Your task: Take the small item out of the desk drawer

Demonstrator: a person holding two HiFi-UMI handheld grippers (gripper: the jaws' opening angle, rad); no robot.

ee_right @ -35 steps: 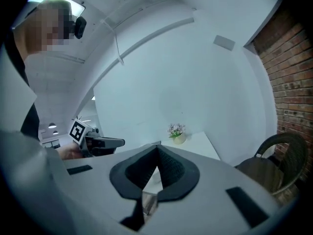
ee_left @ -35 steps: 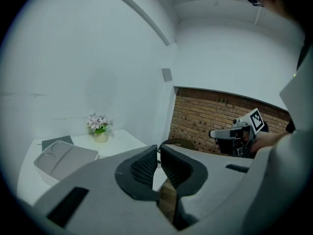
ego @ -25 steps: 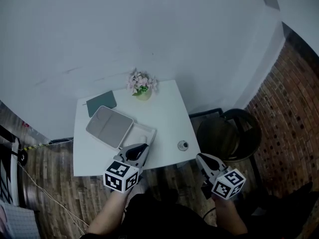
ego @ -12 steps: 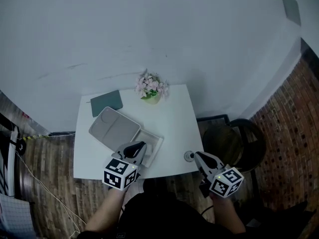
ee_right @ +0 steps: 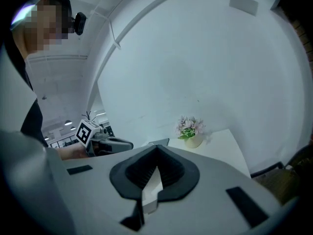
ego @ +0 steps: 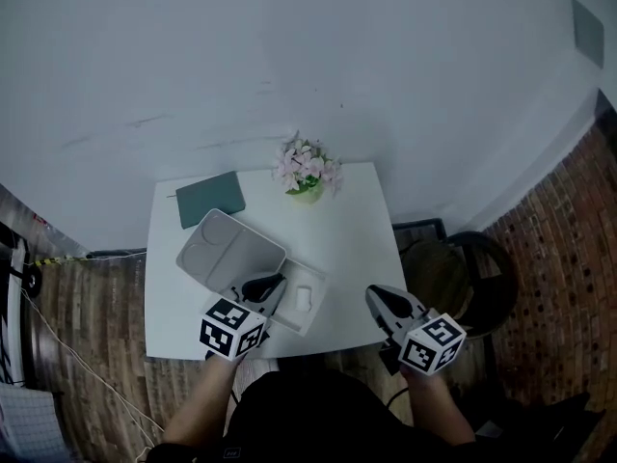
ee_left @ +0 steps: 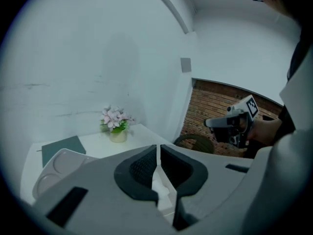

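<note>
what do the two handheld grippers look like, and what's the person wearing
Both the left gripper and right gripper have pale grey bodies with black ribbed jaw pads. Each carries a white cube printed with black square markers. The person wears dark clothing.

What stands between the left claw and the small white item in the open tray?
Nothing visible. The left claw, shut, is at the open tray's near-left rim, right beside the small white item lying inside. The tilted-up lid is off to the left, out of the path.
</note>
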